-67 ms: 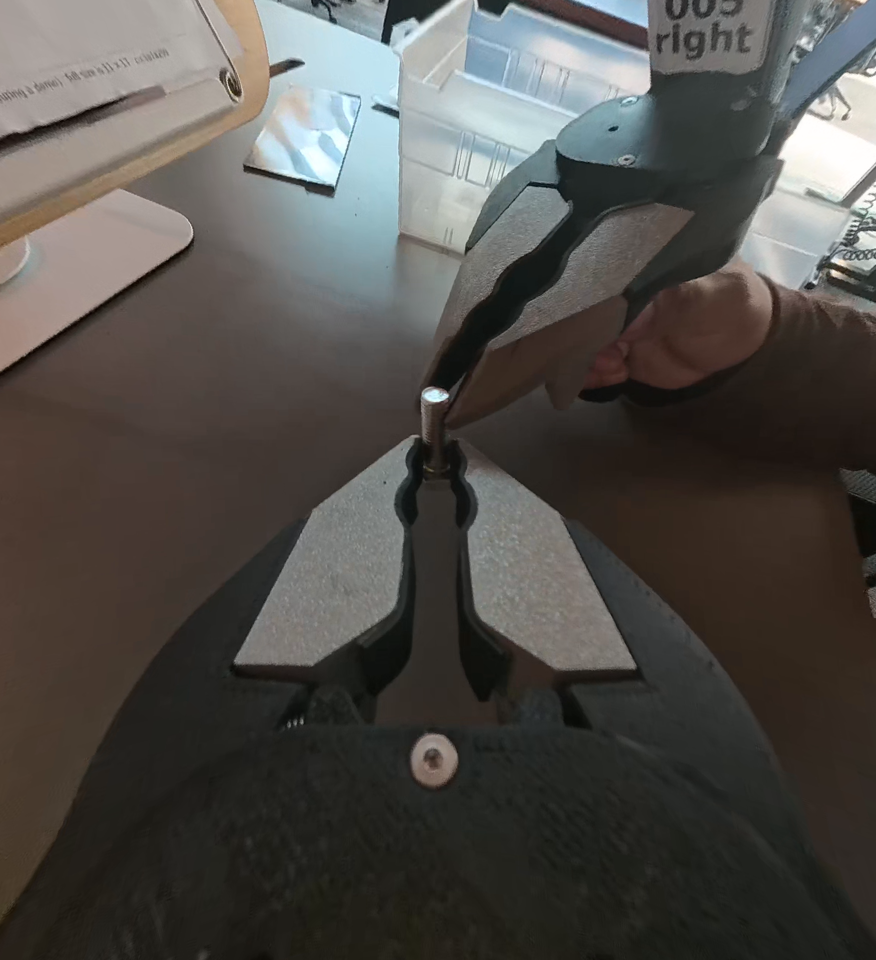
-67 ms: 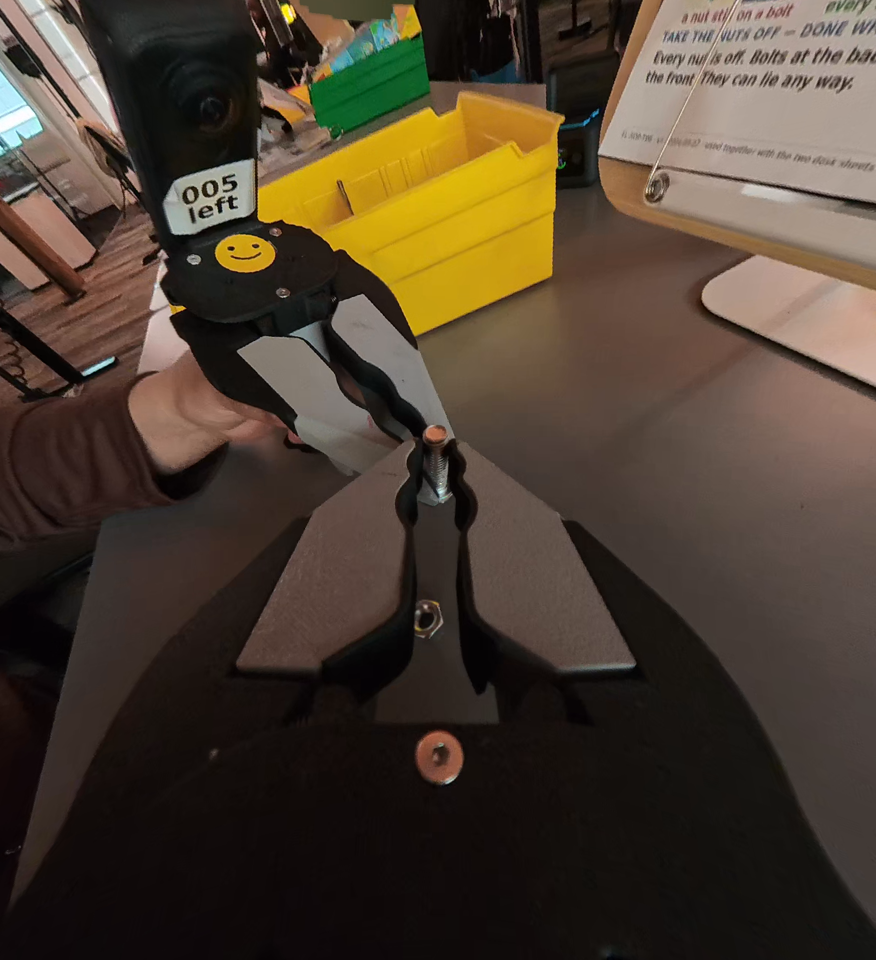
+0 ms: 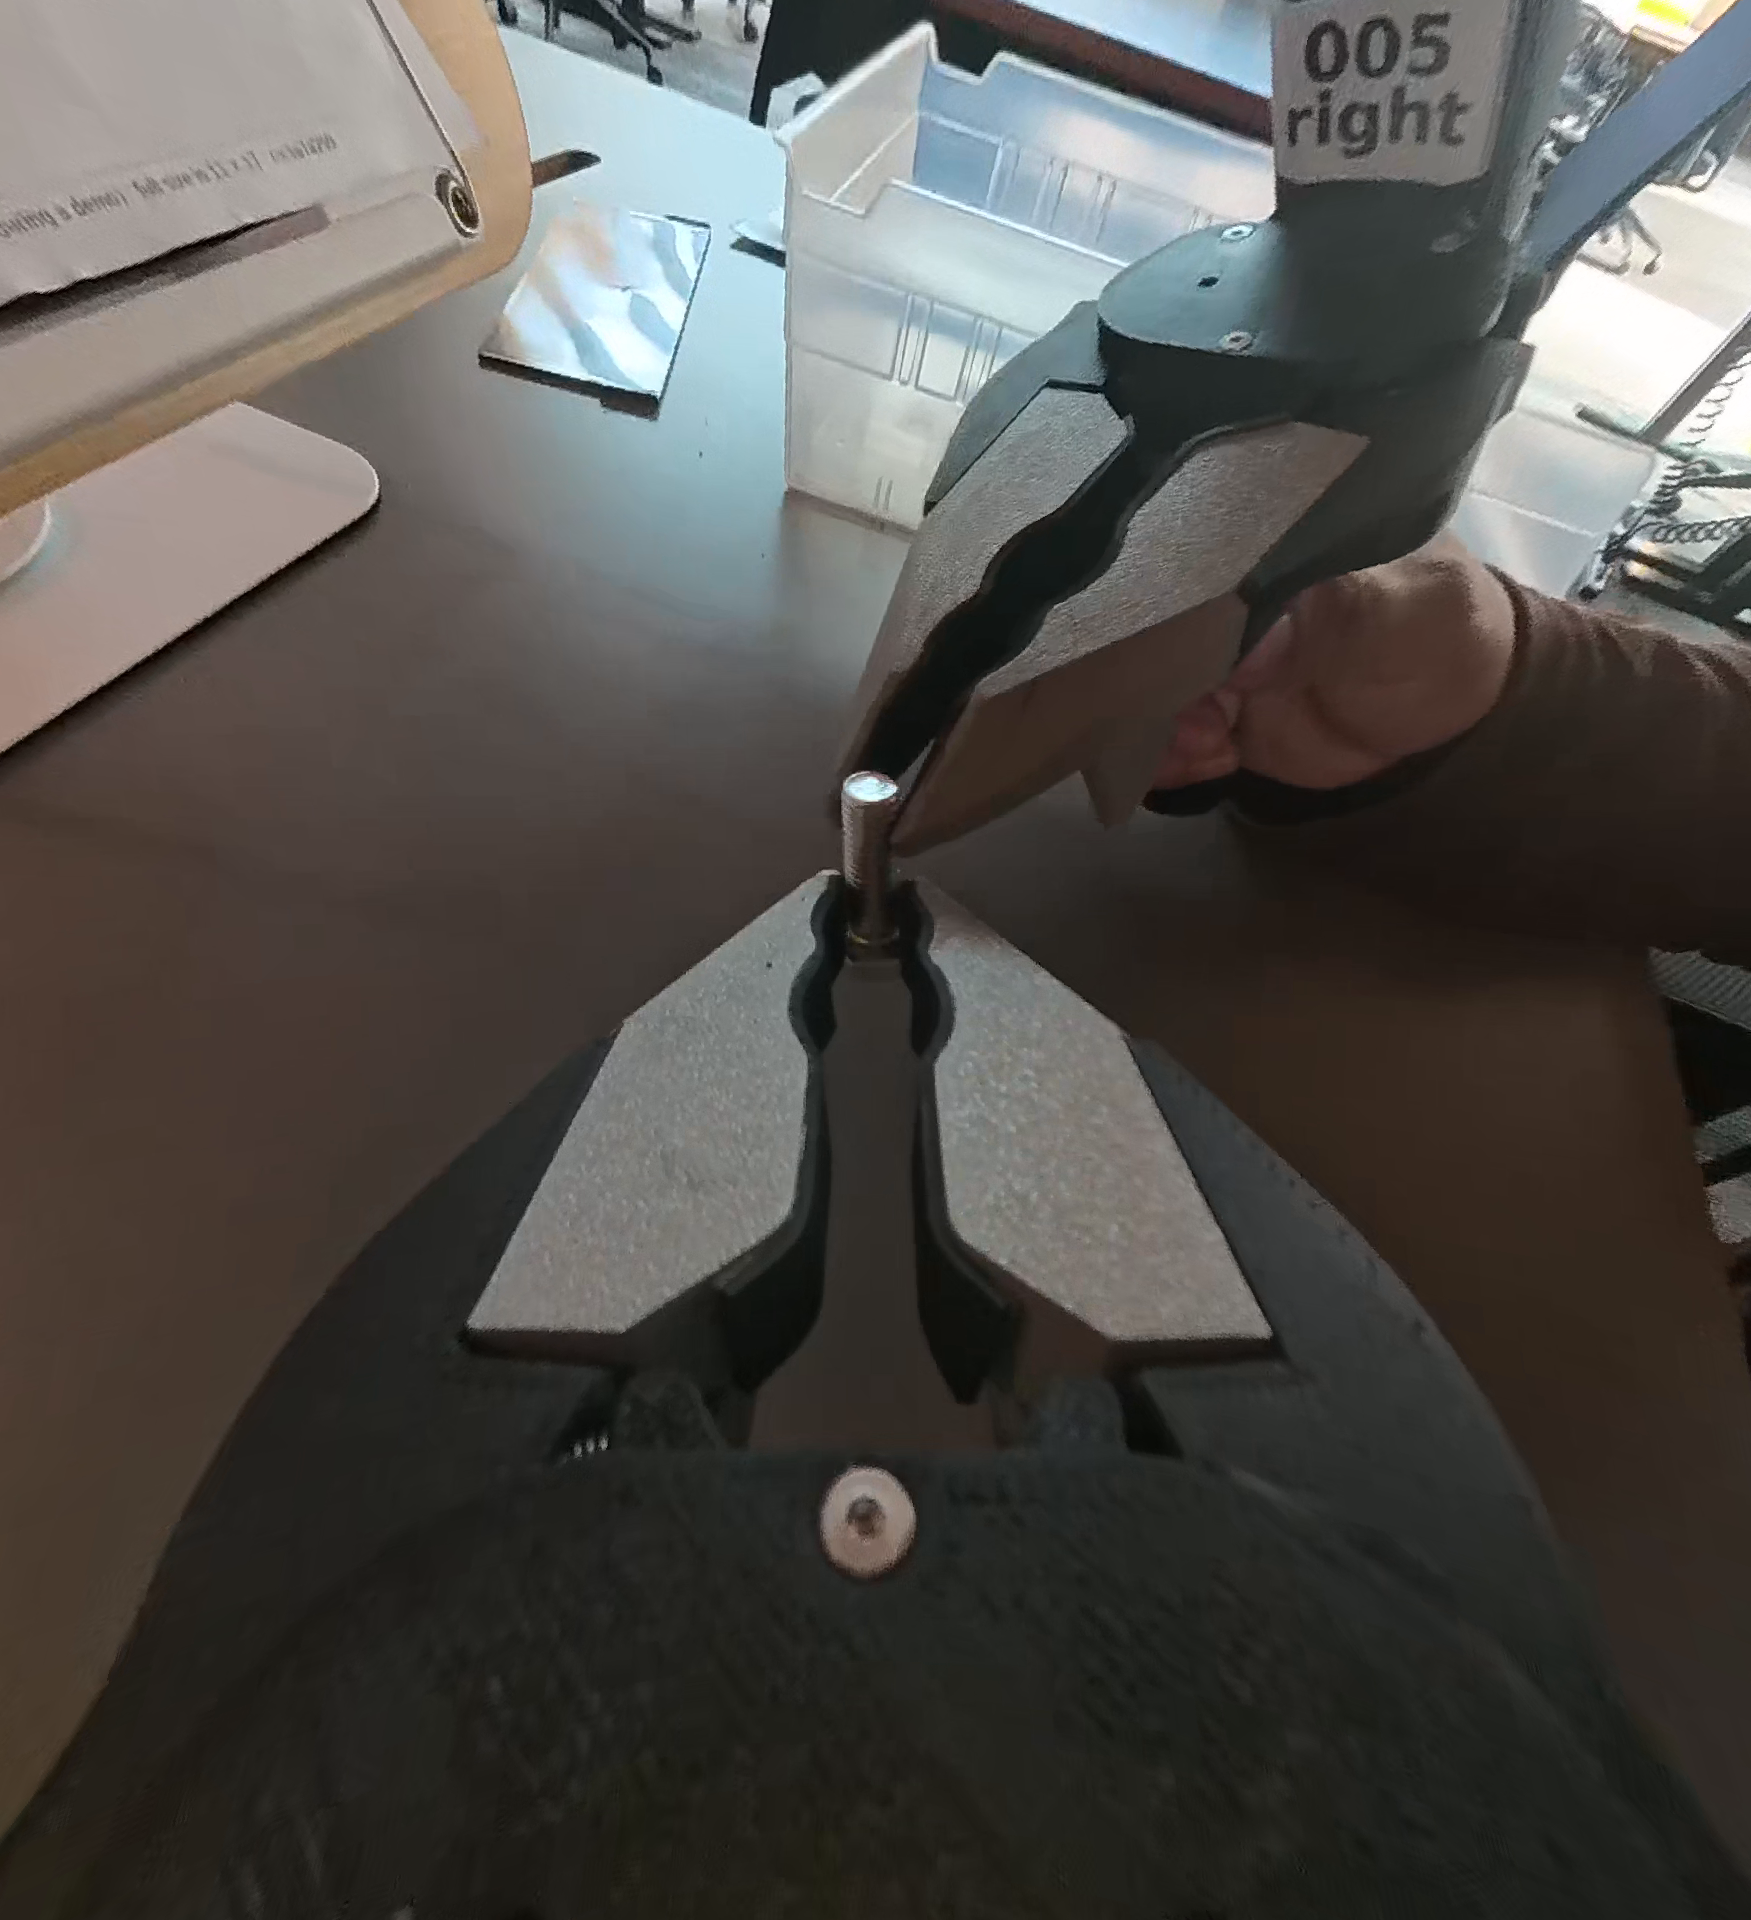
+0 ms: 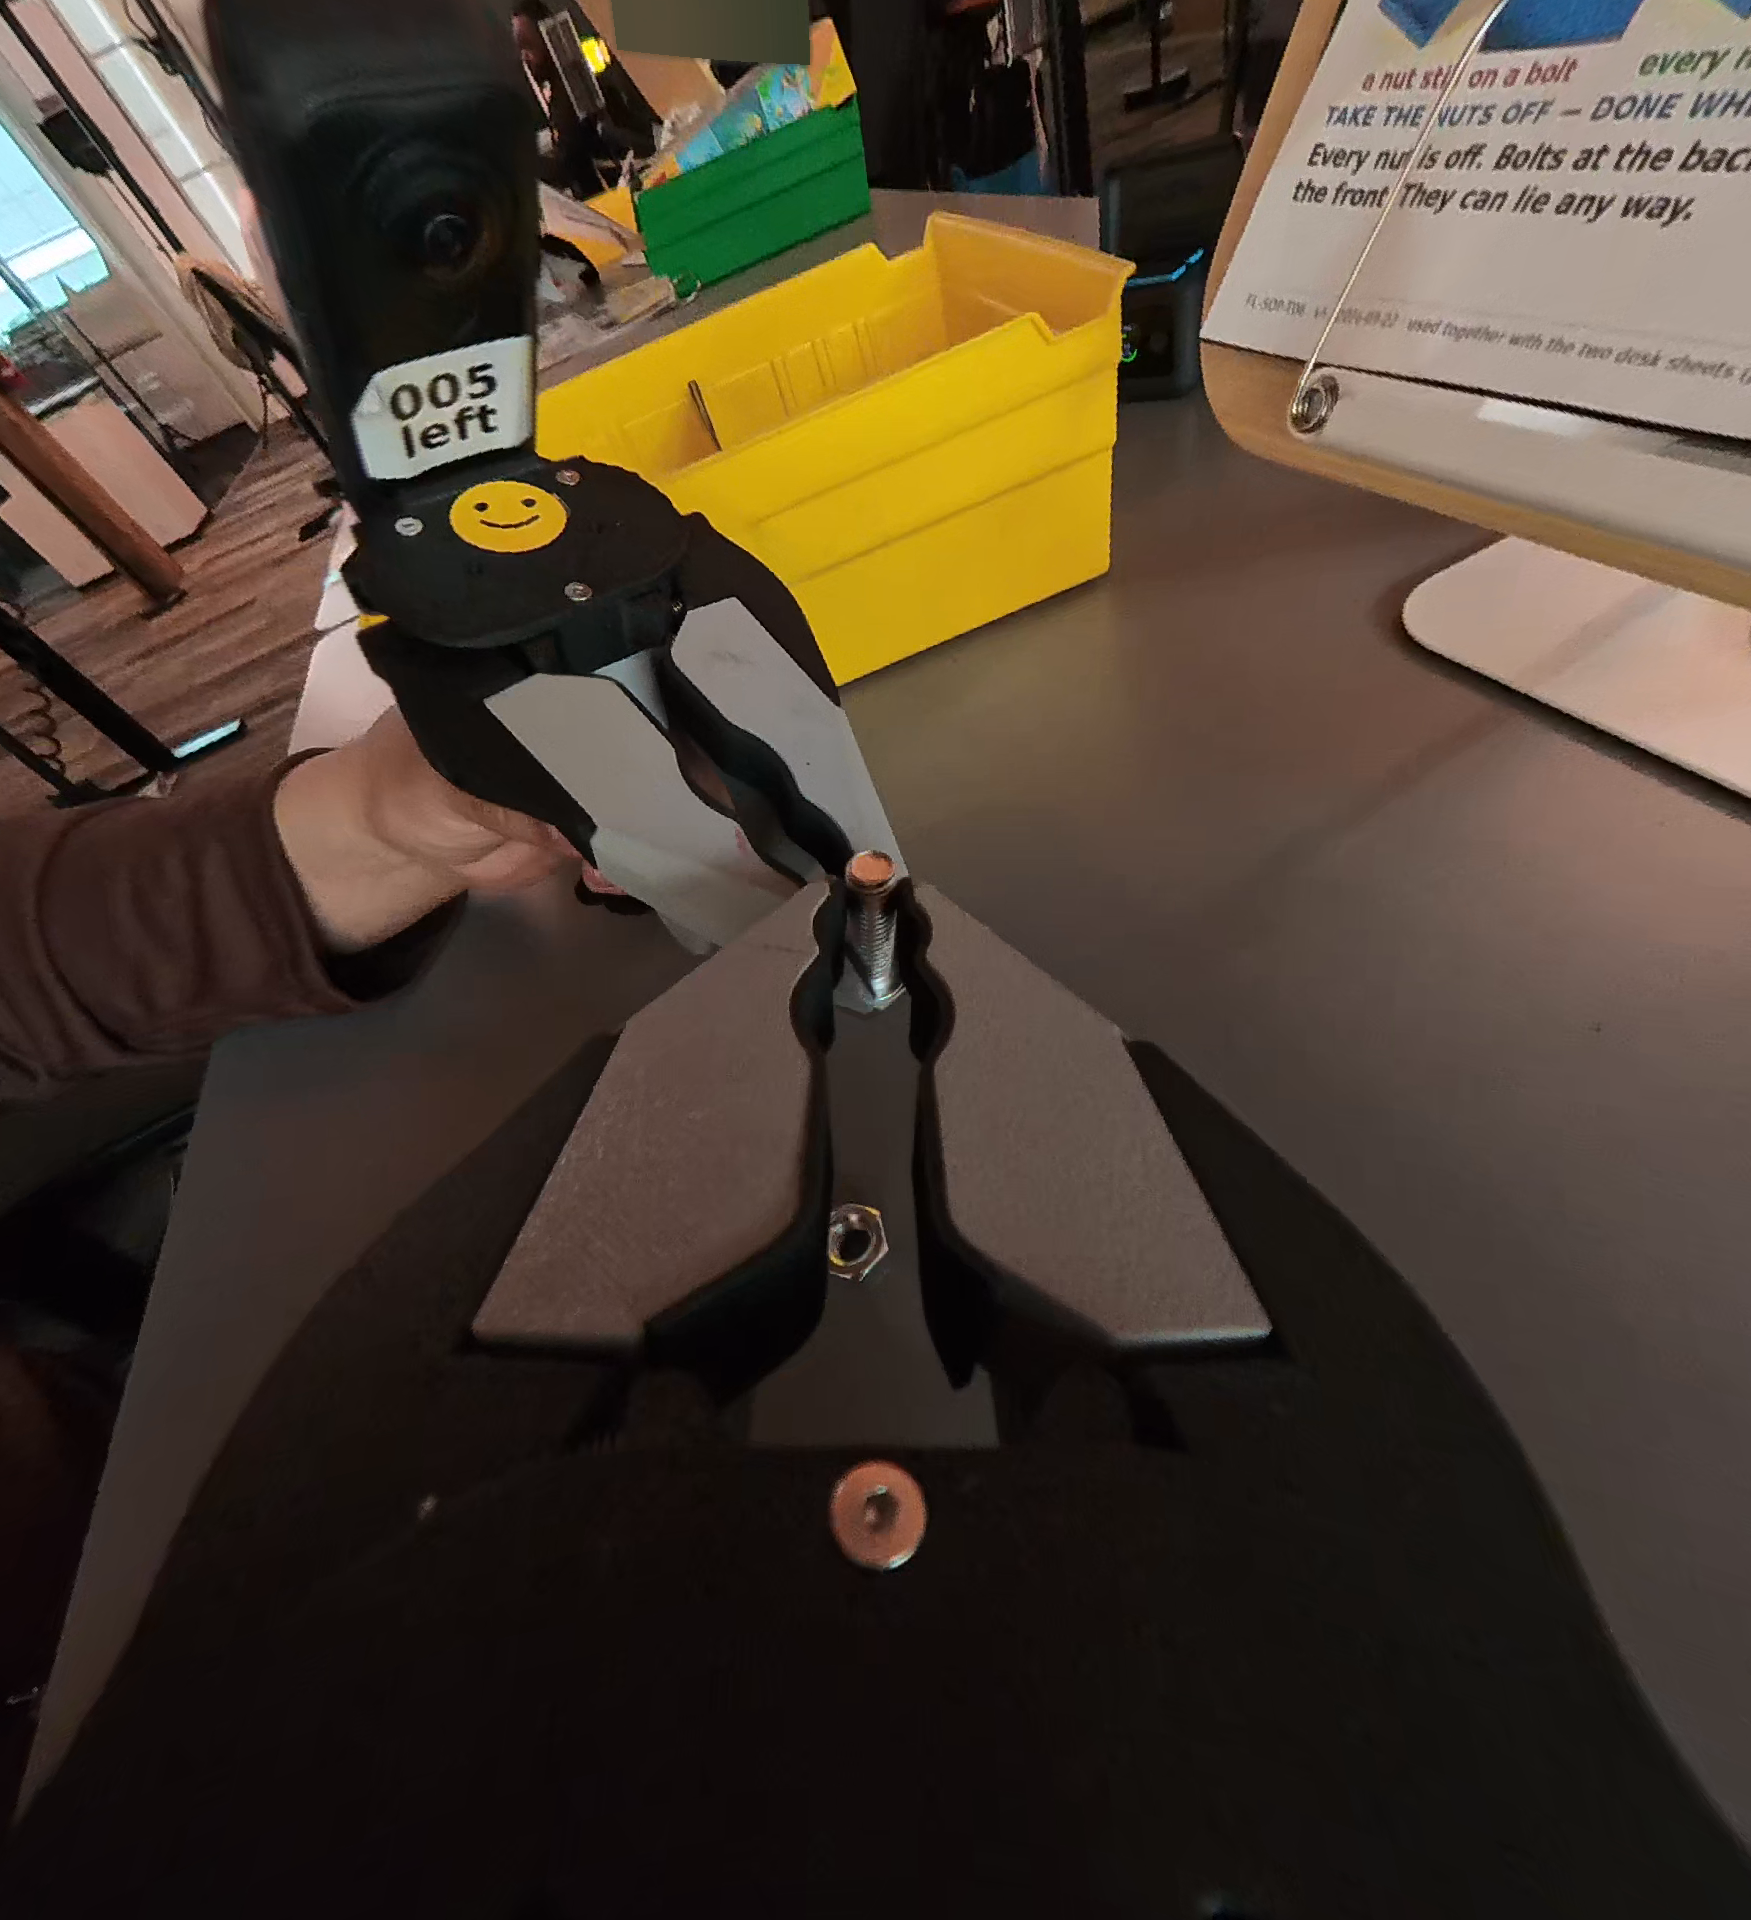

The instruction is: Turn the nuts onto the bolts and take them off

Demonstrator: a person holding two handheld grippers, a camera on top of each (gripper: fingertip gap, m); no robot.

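A silver bolt [image 3: 866, 842] stands upright between both grippers above the dark table [image 3: 383, 831]. My left gripper [image 3: 869, 920] is shut on its lower end, where a brass-coloured ring shows between the tips; whether that is a nut I cannot tell. My right gripper [image 3: 886, 795] comes down from the upper right and closes on the bolt's upper shaft. In the right wrist view the bolt [image 4: 871, 945] sits in the right gripper's [image 4: 871, 925] tip notch, with a hex part at its bottom. The left gripper [image 4: 809, 868] reaches in from the left. A loose nut [image 4: 853, 1238] lies on the table below.
A yellow bin [image 4: 933, 499] and a green bin [image 4: 746, 197] stand behind the left gripper. A clear bin [image 3: 954, 312] and a shiny metal sheet [image 3: 601, 301] lie at the back. A document stand [image 4: 1577, 416] with a white base [image 3: 175, 540] stands at the side. Left and right tips are no more than a few centimetres apart.
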